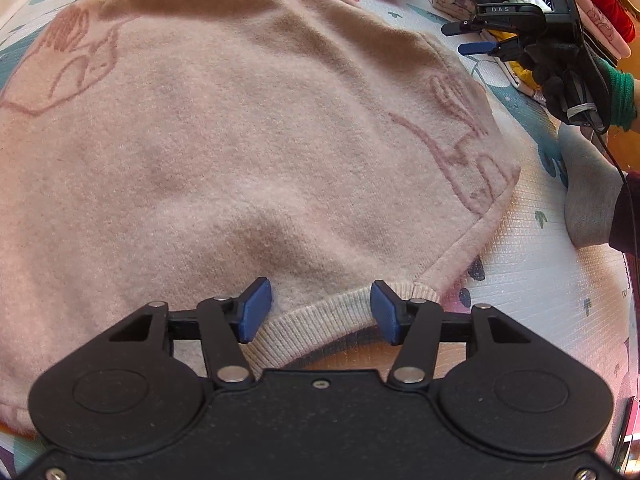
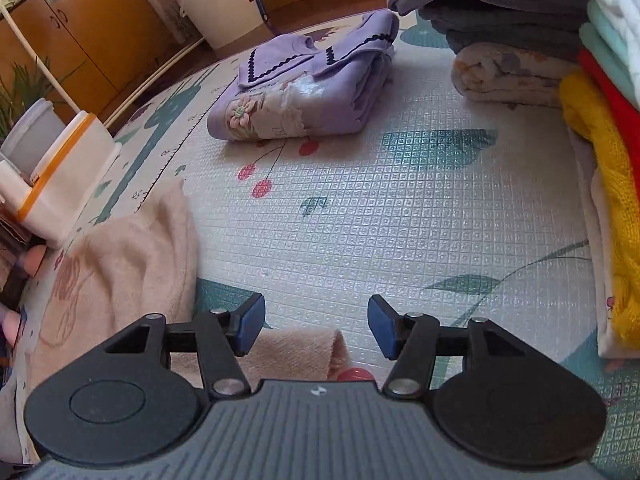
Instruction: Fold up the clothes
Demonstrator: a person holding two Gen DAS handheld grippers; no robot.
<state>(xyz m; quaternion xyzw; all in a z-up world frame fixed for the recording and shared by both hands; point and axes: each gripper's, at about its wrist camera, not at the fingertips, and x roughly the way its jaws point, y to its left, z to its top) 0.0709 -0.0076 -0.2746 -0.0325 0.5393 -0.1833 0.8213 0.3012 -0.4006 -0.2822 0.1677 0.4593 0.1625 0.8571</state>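
Note:
A pale pink knit sweater (image 1: 240, 140) lies spread over the patterned play mat, with darker pink line motifs on its left and right parts. Its ribbed cream hem (image 1: 320, 320) curves between the blue pads of my left gripper (image 1: 318, 314), which stands open just above that edge. My right gripper (image 1: 472, 38) shows at the upper right of the left wrist view, held by a black-gloved hand (image 1: 560, 80), open and off the sweater. In the right wrist view my right gripper (image 2: 316, 326) is open over the mat, with part of the sweater (image 2: 128, 264) at its left and a pink cuff (image 2: 296, 352) under it.
A folded lilac garment (image 2: 316, 92) lies on the mat (image 2: 400, 208) ahead. Stacked folded clothes (image 2: 500, 20) stand at the back right, with yellow and red knits (image 2: 604, 168) along the right. White containers (image 2: 60, 176) sit at the left edge. A grey sock (image 1: 592, 196) is at right.

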